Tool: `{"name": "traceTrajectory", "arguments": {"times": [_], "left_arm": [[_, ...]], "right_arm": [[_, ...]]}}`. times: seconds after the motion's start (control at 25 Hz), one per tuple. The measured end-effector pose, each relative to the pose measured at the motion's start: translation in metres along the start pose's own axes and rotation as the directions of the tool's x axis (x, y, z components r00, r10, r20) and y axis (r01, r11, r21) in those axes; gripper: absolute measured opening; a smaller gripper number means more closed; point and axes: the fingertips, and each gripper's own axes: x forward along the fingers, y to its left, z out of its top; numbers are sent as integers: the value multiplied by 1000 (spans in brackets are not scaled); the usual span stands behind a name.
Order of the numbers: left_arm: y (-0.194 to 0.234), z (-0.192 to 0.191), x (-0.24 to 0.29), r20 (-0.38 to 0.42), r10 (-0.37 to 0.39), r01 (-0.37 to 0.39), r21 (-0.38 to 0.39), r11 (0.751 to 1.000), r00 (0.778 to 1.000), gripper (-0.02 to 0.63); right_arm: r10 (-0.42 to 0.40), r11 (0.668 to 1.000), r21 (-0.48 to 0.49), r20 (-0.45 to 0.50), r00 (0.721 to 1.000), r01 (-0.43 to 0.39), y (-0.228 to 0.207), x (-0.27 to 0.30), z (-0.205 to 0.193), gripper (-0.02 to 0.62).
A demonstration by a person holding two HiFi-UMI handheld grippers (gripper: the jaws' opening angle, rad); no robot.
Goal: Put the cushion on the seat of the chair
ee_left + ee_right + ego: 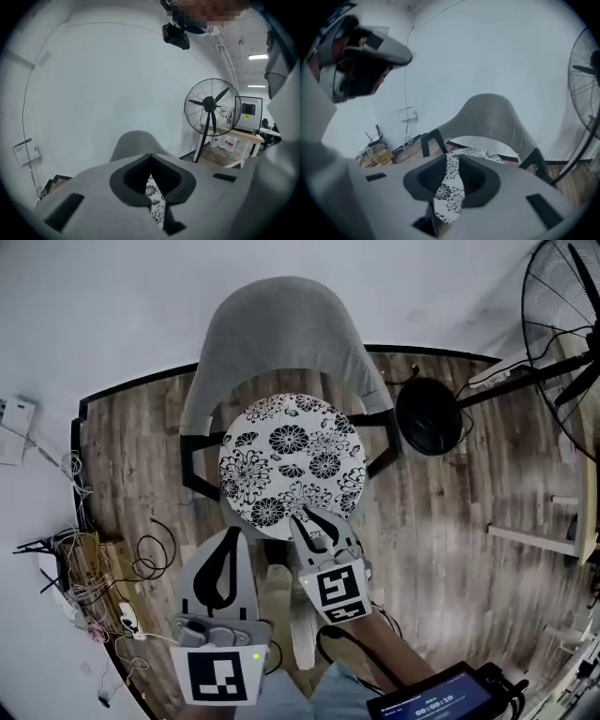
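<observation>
Right gripper (315, 521), jaws closing, pinches the floral cushion (291, 460) by its near edge to centre it on the grey chair (281, 324); left gripper (236, 533), jaws together, idles.

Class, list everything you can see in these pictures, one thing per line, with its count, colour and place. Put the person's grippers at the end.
chair: 1, grey shell with dark legs, against the white wall
cushion: 1, round, black-and-white flowers, over the chair's seat
fan: 1, black, standing on the floor right of the chair
cables: a tangle, dark and light, on the floor at the left
wall box: 1, white, on the wall at the left
screen: 1, black, bottom right
left gripper: 1, grey, jaws together, by the cushion's near edge
right gripper: 1, grey, jaws closing with the cushion's near edge between them
</observation>
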Motion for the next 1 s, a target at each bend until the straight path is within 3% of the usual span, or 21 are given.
{"name": "traceTrajectory", "arguments": {"times": [0.2, 0.4, 0.68, 1.0], "left_arm": [[-44, 55, -28, 124, 15, -27, 98, 995, 992, 5], [-84, 104, -56, 237, 16, -37, 83, 996, 971, 5], [-130, 149, -109, 326, 25, -61, 103, 993, 945, 5], [-154, 168, -145, 397, 28, -88, 135, 987, 917, 5]], "right_arm": [[-129, 989, 91, 126, 984, 118, -44, -102, 68, 59], [-209, 977, 94, 264, 942, 191, -64, -191, 121, 32], [-258, 966, 76, 382, 888, 248, -64, -285, 151, 6], [-272, 958, 40, 438, 857, 284, -53, -332, 155, 5]]}}
